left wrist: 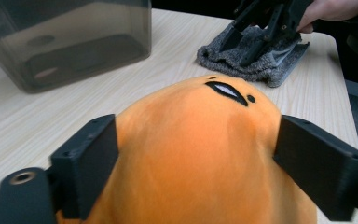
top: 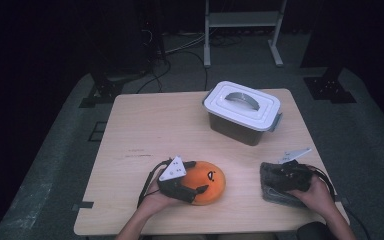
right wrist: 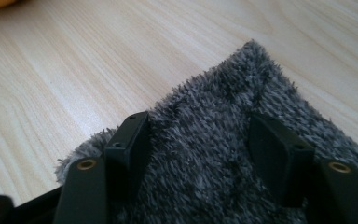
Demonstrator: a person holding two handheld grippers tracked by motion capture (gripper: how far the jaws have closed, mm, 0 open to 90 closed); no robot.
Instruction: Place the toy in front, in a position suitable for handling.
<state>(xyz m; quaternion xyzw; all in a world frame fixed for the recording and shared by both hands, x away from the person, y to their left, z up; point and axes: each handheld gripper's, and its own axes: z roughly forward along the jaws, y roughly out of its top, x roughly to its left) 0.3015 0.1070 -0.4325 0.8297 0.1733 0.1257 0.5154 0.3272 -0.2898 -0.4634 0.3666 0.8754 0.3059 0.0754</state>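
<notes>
The left gripper view shows the left gripper (left wrist: 198, 158) with its jaws set wide, one on each side of the orange plush toy (left wrist: 200, 154). The plush bulges between the pads and seems to brush both, but no squeeze can be made out, so the toy is read as released rather than clamped. In the high view the left gripper (top: 197, 182) is seen lying low and nearly level on the table (top: 145, 130), pointed toward the table's right side, with the left hand (top: 155, 200) wrapped around its body from below. The toy (top: 207, 181) is found near the front edge of the table, a little left of its middle.

In the right gripper view the right gripper (right wrist: 200, 140) is seen tipped down onto the grey fuzzy cloth (right wrist: 223, 154), both pads sunk into the pile with a stretch of cloth between them. The jaws are partly open; whether the cloth is actually pinched cannot be told. In the high view the right gripper (top: 282, 177) is held over the cloth (top: 272, 185) at the front right of the table, with the right hand (top: 317, 192) behind it and the forearm entering from the bottom edge.

One plush toy, one grey cloth and one lidded grey box (top: 242, 112) with a white lid are counted; the box stands well apart from both, toward the far side. Two grippers and two hands are in use.
</notes>
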